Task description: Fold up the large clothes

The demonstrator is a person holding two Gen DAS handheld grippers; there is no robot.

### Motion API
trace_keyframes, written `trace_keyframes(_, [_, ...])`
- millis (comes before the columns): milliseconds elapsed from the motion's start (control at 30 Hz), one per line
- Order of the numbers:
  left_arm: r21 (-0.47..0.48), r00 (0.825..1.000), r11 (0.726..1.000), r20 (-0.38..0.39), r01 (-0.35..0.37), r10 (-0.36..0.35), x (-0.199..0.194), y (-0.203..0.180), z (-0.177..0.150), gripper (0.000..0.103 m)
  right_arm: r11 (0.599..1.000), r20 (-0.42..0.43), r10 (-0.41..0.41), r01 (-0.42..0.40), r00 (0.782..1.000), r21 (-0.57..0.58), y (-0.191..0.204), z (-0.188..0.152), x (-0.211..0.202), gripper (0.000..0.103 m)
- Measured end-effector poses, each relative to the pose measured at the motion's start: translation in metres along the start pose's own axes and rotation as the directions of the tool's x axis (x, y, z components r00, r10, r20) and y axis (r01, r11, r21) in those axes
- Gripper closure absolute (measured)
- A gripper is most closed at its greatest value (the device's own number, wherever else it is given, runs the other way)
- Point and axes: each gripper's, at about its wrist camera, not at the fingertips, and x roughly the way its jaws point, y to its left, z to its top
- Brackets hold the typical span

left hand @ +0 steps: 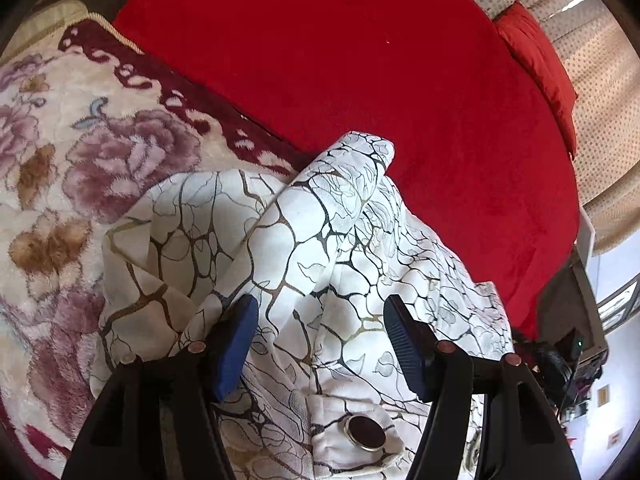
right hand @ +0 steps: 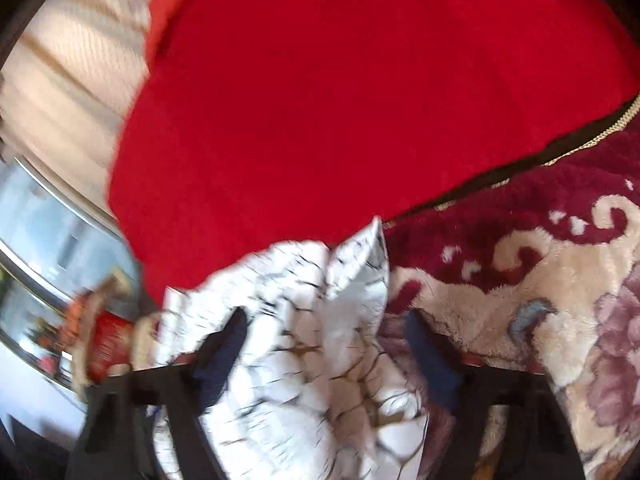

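A white garment (left hand: 320,208) printed with black and gold crackle lines lies bunched where a red bed cover meets a floral blanket. It has a large dark button (left hand: 366,432) on a tab near the bottom of the left wrist view. My left gripper (left hand: 320,300) stands open just above it, blue pads wide apart on either side of a raised fold, not pressing it. The right wrist view is blurred by motion. There the garment (right hand: 304,280) lies between the spread fingers of my right gripper (right hand: 326,316), which is open; its right finger sits off the cloth.
A red plush cover (left hand: 340,60) spreads across the bed behind the garment. A cream and purple floral blanket (left hand: 80,160) with a dark red border lies beside it. A red pillow (left hand: 536,64) rests against dotted curtains (left hand: 600,120). Small furniture (left hand: 576,320) stands at the bed's edge.
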Motion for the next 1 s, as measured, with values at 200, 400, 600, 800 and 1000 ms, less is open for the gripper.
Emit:
trace_keyframes(200, [-0.027, 0.971, 0.982, 0.146, -0.189, 0.191, -0.016, 0.015, 0.013, 0.050, 0.964, -0.037, -0.014, 0.004, 0.999, -0.265, 0.077, -0.019, 0.012, 0.096])
trace_keyframes(400, [-0.182, 0.980, 0.974, 0.127, -0.132, 0.156, -0.025, 0.050, 0.022, 0.052, 0.736, 0.025, 0.209, -0.141, 0.978, -0.662, 0.164, -0.071, -0.052, 0.097])
trace_keyframes(600, [-0.139, 0.978, 0.982, 0.145, -0.128, 0.148, -0.030, 0.039, 0.020, 0.052, 0.669, -0.186, -0.051, -0.105, 0.981, -0.736, 0.146, -0.110, 0.004, 0.097])
trace_keyframes(800, [-0.123, 0.978, 0.988, 0.175, -0.088, 0.109, -0.033, 0.031, 0.020, 0.052, 0.608, -0.258, -0.071, -0.163, 0.964, -0.777, 0.148, -0.141, -0.004, 0.097])
trace_keyframes(1000, [-0.032, 0.973, 0.996, 0.213, -0.081, 0.086, -0.033, 0.004, 0.014, 0.052, 0.667, -0.258, 0.067, -0.235, 0.964, -0.707, 0.133, -0.111, -0.041, 0.095])
